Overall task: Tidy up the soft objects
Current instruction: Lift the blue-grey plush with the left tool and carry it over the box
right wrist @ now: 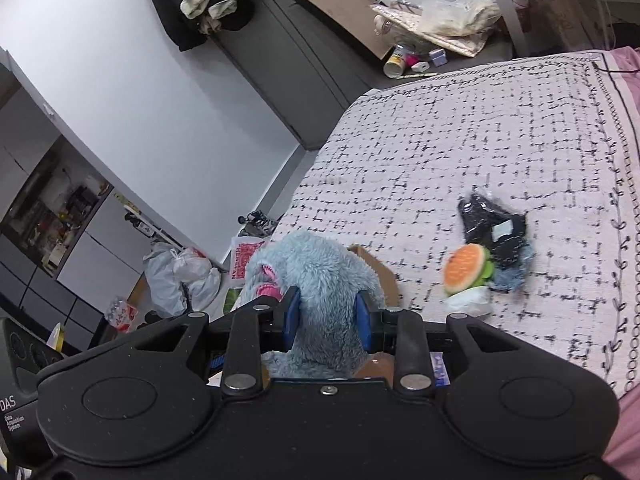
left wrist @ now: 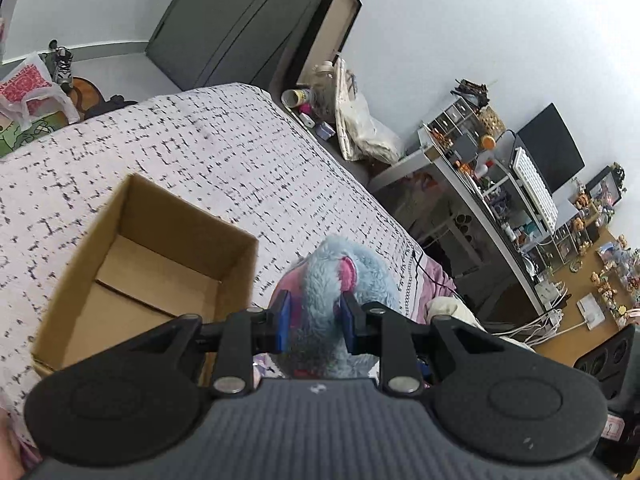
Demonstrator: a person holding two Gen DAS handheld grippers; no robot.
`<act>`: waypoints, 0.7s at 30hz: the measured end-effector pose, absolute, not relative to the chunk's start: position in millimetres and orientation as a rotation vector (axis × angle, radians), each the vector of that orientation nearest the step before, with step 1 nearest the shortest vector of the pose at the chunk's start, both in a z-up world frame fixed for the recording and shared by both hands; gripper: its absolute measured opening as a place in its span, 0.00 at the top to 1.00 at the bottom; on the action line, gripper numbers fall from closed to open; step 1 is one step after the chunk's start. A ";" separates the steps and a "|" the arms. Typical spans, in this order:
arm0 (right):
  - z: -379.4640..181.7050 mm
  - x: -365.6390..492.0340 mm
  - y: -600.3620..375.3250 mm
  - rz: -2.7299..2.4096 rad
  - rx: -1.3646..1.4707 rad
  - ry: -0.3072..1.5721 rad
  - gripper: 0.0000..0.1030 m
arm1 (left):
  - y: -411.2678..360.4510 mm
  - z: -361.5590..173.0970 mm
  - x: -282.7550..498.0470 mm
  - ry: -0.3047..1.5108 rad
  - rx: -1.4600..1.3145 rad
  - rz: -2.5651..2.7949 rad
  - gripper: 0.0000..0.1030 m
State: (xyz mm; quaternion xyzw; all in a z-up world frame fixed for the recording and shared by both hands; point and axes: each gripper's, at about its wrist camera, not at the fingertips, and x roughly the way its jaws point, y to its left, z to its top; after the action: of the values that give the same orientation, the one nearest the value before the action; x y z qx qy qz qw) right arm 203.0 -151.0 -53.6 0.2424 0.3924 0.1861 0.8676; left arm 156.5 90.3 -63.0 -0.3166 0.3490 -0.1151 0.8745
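Fluffy pale-blue plush toy (left wrist: 344, 276) with pink patches, pinched by both tongs.

A fluffy light-blue plush toy (left wrist: 344, 280) with pink patches is held off the bed, pinched on two sides by blue pads. An open brown cardboard box (left wrist: 152, 264) is seen beside it on the patterned bedspread, its inside bare. Farther along the bed, a soft burger toy (right wrist: 466, 268) with an orange bun and green layer lies against a black bagged item (right wrist: 494, 232) and a white soft piece (right wrist: 470, 300).
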 end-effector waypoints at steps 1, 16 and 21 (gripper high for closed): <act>-53.3 203.9 -147.1 0.391 0.504 0.820 0.71 | 93.9 -62.9 156.8 0.728 -0.657 -0.238 0.76; -65.9 225.6 -98.6 0.410 0.514 0.831 0.71 | 139.4 -74.0 171.1 0.692 -0.682 -0.160 0.76; -79.3 236.6 -83.6 0.412 0.527 0.856 0.71 | 152.7 -86.1 180.5 0.712 -0.707 -0.118 0.76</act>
State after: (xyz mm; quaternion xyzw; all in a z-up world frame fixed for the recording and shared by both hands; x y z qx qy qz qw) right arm 236.6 -83.6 -79.3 0.2508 0.4074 0.1958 0.8561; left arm 180.5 152.7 -86.1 -0.3388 0.3411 -0.0567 0.8750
